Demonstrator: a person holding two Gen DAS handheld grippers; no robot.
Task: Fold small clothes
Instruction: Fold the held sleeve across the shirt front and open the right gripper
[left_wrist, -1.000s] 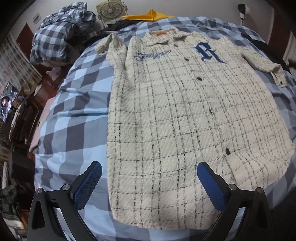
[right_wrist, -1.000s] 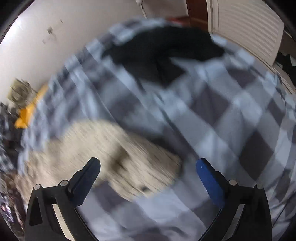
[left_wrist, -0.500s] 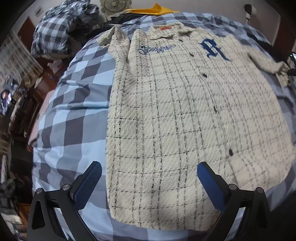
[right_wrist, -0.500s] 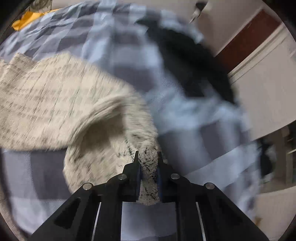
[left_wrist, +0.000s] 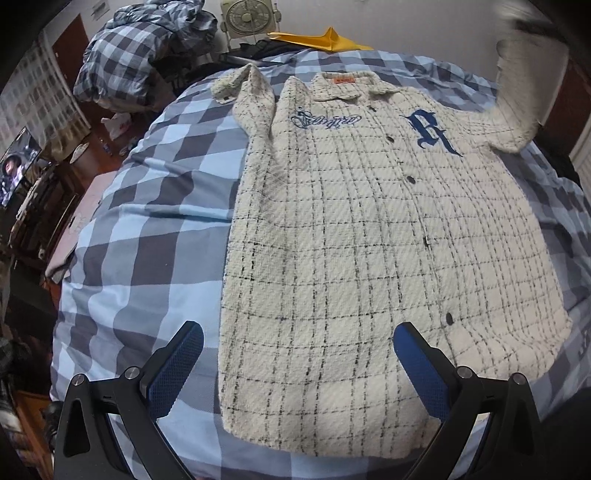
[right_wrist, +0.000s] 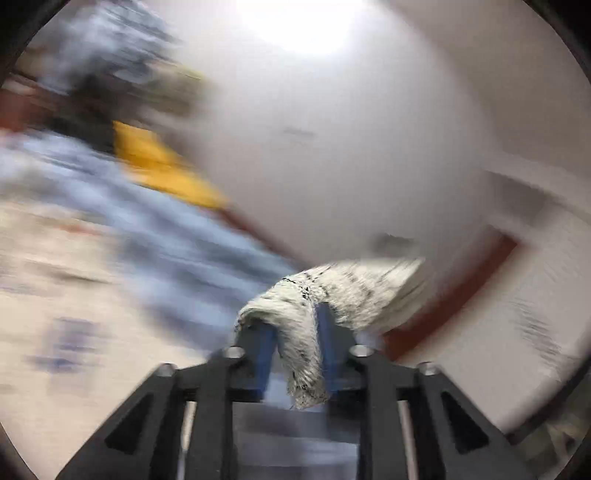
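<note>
Tongs first: my left tongs (left_wrist: 295, 369) hang released, jaws wide apart, low in the left wrist view over the hem of the shirt (left_wrist: 369, 240), touching nothing. My right tongs (right_wrist: 295, 354) have just been opening, with the sleeve cuff (right_wrist: 306, 354) draped between the blue pads; the gap looks wider than the cloth, so I judge the pinch as loosening, not firm.

Biggest thing: bed (left_wrist: 147, 229) with its blue and grey check cover fills the left wrist frame. Shirt lies face up on it, centre to right, collar toward the top of the frame, hem toward the bottom. One sleeve (left_wrist: 251, 99) lies flat at upper centre-left; the other sleeve (left_wrist: 517, 96) is raised off the bed at upper right, blurred. Checked bundle (left_wrist: 140, 62) and fan (left_wrist: 247, 18) sit at upper left, yellow item (left_wrist: 325, 38) at top centre, all past the collar.

Step in hand, my guess: bringing the raised sleeve across the chest.

Risks:
- cuff slips out before the sleeve is over the body, because the jaws are parting mid-swing; sleeve would drop back crooked.
- right wrist view is heavily smeared, so I can't confirm where the cuff would land.
- nubby fabric may snag on a pad and drag the shoulder off line.
- nothing pins the body, so a pull could shift the whole shirt.
</note>
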